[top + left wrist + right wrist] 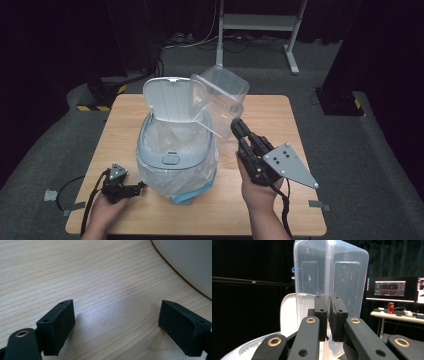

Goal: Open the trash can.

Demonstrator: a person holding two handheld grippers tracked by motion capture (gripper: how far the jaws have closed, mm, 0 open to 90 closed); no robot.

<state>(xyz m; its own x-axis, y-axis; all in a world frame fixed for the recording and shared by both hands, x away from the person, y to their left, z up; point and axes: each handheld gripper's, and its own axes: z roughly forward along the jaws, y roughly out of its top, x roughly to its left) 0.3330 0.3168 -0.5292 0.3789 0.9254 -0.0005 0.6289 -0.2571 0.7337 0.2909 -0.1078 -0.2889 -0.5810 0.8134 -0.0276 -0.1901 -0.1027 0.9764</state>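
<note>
Clear container (329,272), embossed marks unreadable, clamped in right gripper (328,315).

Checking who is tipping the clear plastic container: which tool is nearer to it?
Right. The right tool is clamped on the clear plastic container's wall above the bin; the left tool rests open on the table beside the bin.

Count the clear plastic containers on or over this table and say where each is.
1. The clear container is held tilted over the open bin, the right gripper clamped on its wall. Anything inside the bin is hidden.
</note>
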